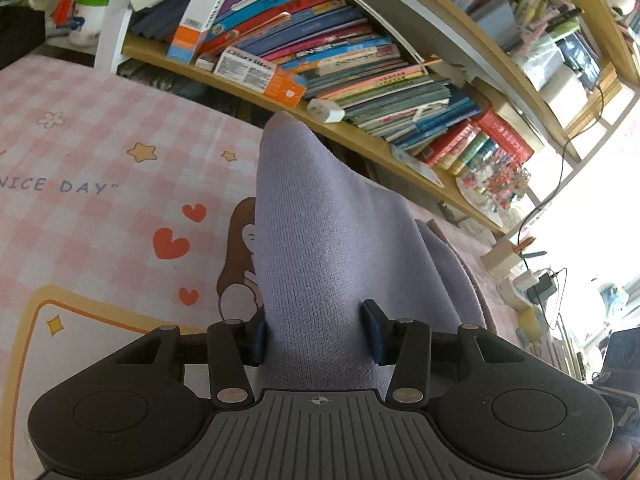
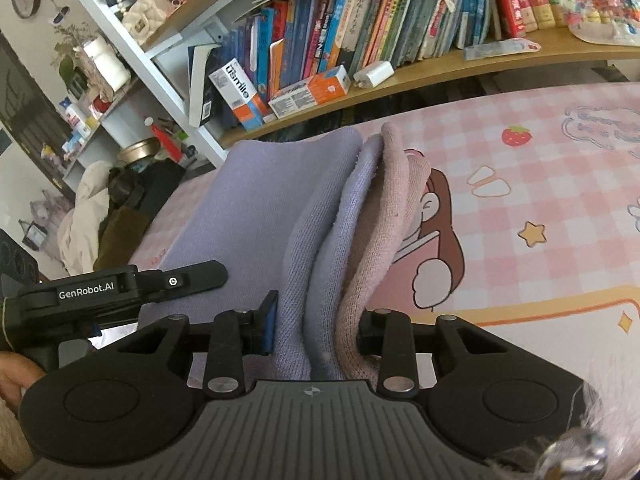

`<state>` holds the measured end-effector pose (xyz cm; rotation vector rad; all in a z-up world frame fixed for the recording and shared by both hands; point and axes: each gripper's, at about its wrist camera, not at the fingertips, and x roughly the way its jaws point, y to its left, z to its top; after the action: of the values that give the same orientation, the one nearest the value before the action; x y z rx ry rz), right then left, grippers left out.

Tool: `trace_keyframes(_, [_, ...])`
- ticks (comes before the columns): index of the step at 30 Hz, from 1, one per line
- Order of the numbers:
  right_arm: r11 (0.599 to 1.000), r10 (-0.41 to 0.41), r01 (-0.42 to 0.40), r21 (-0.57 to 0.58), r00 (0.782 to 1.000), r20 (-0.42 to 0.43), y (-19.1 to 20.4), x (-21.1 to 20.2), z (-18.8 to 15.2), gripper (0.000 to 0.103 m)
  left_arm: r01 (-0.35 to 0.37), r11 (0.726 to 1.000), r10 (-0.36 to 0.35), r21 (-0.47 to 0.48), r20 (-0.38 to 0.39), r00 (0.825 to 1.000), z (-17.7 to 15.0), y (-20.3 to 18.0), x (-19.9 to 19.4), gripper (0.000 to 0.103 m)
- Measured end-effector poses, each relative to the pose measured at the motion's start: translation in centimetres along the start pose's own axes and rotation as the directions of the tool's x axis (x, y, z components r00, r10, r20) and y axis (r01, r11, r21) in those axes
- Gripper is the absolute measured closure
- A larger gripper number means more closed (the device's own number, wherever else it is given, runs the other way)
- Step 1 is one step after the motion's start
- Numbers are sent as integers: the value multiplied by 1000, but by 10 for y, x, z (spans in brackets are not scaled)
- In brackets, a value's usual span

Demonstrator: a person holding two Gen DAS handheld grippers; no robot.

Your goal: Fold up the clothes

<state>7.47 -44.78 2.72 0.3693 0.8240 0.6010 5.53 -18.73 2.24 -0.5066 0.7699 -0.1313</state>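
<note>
A lavender knit garment (image 1: 332,240) rises in a peak from the pink checked mat (image 1: 100,220). My left gripper (image 1: 316,336) is shut on its near edge, with both blue pads pressing the cloth. In the right wrist view the same garment (image 2: 256,208) shows bunched lavender folds beside a pink layer (image 2: 392,208). My right gripper (image 2: 316,328) is shut on these stacked layers. One of the left gripper's fingers (image 2: 192,278) lies over the lavender cloth just to the left. The cloth hides the mat beneath it.
A wooden bookshelf (image 1: 360,60) packed with books runs close behind the table, with a white charger (image 1: 326,110) and boxes on its ledge. Cables and small items (image 1: 536,280) crowd the table's right end. A person's hand (image 2: 12,380) shows at the left edge.
</note>
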Motion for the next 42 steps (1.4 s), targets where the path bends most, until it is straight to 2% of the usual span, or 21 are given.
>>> trace_keyframes(14, [998, -9, 6, 70, 999, 40, -14, -22, -16, 72, 20, 997, -17, 78, -41, 999, -2, -21, 3, 58])
trace_keyframes(22, [997, -26, 22, 77, 998, 53, -14, -26, -20, 72, 44, 995, -40, 90, -47, 998, -1, -20, 5, 58])
trace_keyframes(34, [995, -79, 75, 71, 995, 61, 9, -17, -20, 72, 115, 990, -110, 82, -59, 992, 9, 8, 5, 58])
trace_keyframes(42, [990, -124, 119, 76, 990, 62, 46, -2, -25, 72, 158, 984, -151, 78, -80, 985, 20, 48, -7, 58])
